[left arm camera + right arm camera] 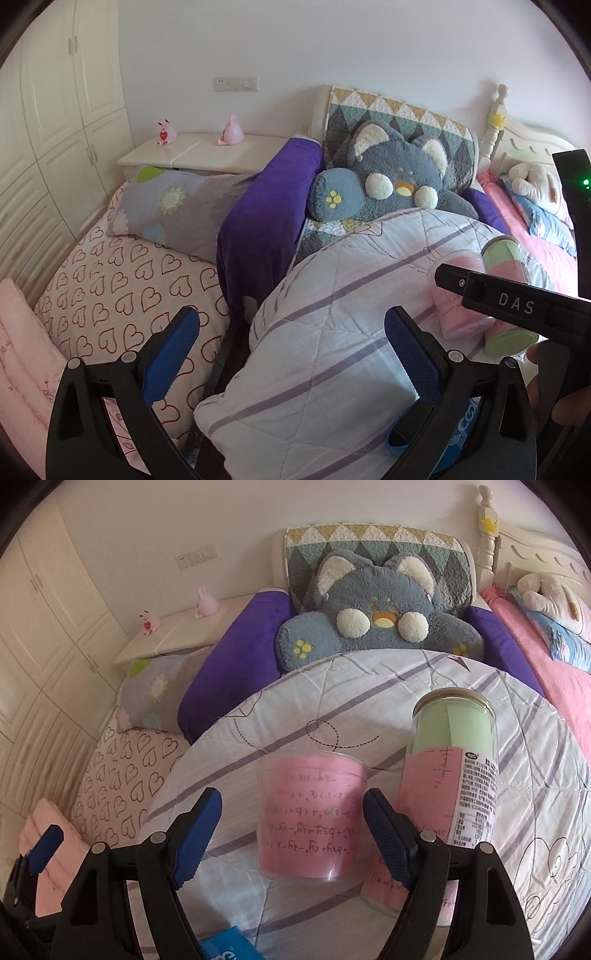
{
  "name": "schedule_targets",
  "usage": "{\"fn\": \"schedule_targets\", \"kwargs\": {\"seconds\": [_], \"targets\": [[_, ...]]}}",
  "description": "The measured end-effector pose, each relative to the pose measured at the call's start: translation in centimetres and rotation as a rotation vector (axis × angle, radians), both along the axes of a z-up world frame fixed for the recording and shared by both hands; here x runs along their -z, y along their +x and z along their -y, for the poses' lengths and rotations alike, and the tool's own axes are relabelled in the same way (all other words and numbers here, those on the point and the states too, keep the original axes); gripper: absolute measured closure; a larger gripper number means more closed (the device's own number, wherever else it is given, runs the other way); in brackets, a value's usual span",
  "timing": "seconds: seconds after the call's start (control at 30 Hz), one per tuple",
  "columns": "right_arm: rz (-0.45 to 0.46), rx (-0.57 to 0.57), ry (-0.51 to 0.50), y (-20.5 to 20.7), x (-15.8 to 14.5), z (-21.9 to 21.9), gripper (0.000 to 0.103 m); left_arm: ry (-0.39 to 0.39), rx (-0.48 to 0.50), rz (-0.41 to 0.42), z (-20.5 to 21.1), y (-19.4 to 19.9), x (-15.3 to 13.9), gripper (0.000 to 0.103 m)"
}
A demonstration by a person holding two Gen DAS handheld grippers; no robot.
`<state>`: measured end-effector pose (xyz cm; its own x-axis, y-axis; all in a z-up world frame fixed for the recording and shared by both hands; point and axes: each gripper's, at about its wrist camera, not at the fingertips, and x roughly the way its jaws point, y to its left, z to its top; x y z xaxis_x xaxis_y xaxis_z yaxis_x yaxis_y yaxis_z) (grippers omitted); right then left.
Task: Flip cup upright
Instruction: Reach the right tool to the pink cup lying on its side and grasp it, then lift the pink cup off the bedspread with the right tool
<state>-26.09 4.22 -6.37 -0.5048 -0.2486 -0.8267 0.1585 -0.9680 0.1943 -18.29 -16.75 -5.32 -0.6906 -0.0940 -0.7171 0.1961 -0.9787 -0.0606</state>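
Upside down on a quilted striped blanket (332,701), a clear plastic cup (310,819) lined with pink paper sits beside a tall cylindrical jar (450,775); right gripper (291,834) and left gripper (291,354) both gape, empty.

White letters "DAS" stand on the black right gripper (517,299) body, seen right. Handwritten algebra, upside down and blurred, covers the pink paper in the cup (312,814). The jar (448,794) label's fine print is unreadable.

Soft, even daylight is filling both fisheye views.

Straight edges are bowing toward black vignetted corners; the wardrobe (44,635) at nine o'clock is smearing slightly, the white wall (332,44) at twelve is glowing, shadows are staying faint.
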Motion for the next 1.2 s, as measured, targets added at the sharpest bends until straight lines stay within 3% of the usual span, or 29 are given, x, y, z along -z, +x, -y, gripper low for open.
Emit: {"fn": "schedule_targets", "kwargs": {"seconds": [0.37, 0.47, 0.8, 1.2], "targets": [[0.016, -0.024, 0.21, -0.9, 1.3, 1.2, 0.023, -0.002, 0.007, 0.016, -0.6, -0.2, 0.5, 0.001], [-0.011, -0.02, 0.26, -0.6, 1.5, 1.3, 0.035, 0.003, 0.007, 0.016, -0.7, 0.0, 0.6, 0.001], [-0.04, -0.043, 0.179, 0.6, 0.0, 0.0, 0.036, 0.015, 0.02, 0.027, -1.6, 1.1, 0.5, 0.001], [-0.141, -0.049, 0.086, 6.6, -6.5, -2.8, 0.035, 0.013, 0.058, -0.007, -4.4, 5.5, -2.0, 0.001]]}}
